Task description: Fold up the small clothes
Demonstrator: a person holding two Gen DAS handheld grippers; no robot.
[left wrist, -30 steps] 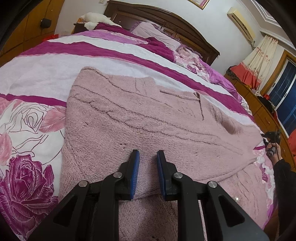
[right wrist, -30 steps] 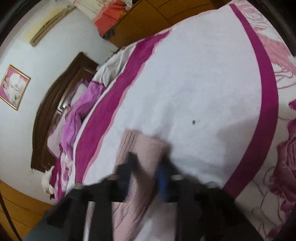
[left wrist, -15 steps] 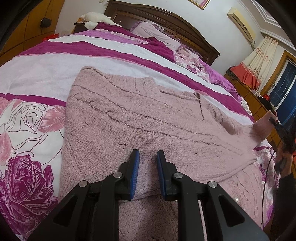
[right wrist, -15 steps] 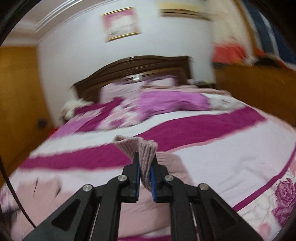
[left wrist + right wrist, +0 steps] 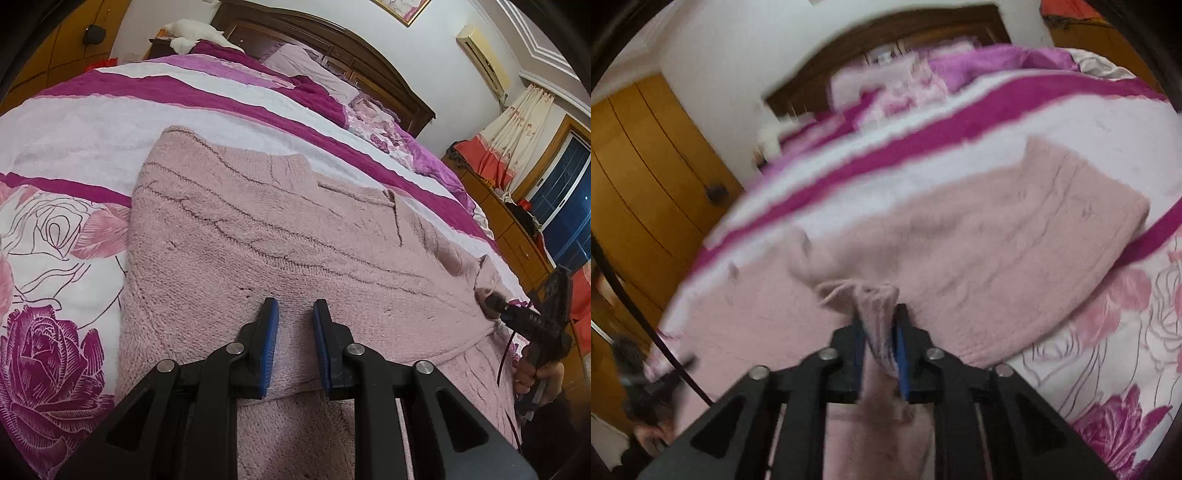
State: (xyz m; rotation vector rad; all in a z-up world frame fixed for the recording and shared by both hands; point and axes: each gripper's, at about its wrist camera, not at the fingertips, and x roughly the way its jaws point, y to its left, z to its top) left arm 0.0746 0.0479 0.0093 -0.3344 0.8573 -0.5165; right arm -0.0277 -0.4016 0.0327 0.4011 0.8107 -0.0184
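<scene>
A pale pink knitted sweater (image 5: pixel 295 229) lies flat on the bed, its body spread across the striped cover. My left gripper (image 5: pixel 295 306) is shut on the sweater's near folded edge and rests on the fabric. My right gripper (image 5: pixel 879 314) holds the sleeve cuff (image 5: pixel 875 295) between its blue pads over the sweater's body (image 5: pixel 997 240); its jaws are opening with the cuff still between them. In the left wrist view the right gripper (image 5: pixel 491 301) shows at the sweater's right edge, with the sleeve end at its tip and a person's hand (image 5: pixel 535 373) behind it.
The bed cover (image 5: pixel 74 122) has white and magenta stripes and large rose prints. A dark wooden headboard (image 5: pixel 332 40) and pillows (image 5: pixel 310 70) lie at the far end. Wooden cabinets (image 5: pixel 517 240) and curtains stand to the right, a wooden wardrobe (image 5: pixel 646 166) on the other side.
My right gripper has carried the sleeve in from the bed's outer edge over the sweater's body, rolling as it went, and its jaws have parted a little. The left gripper has kept still.
</scene>
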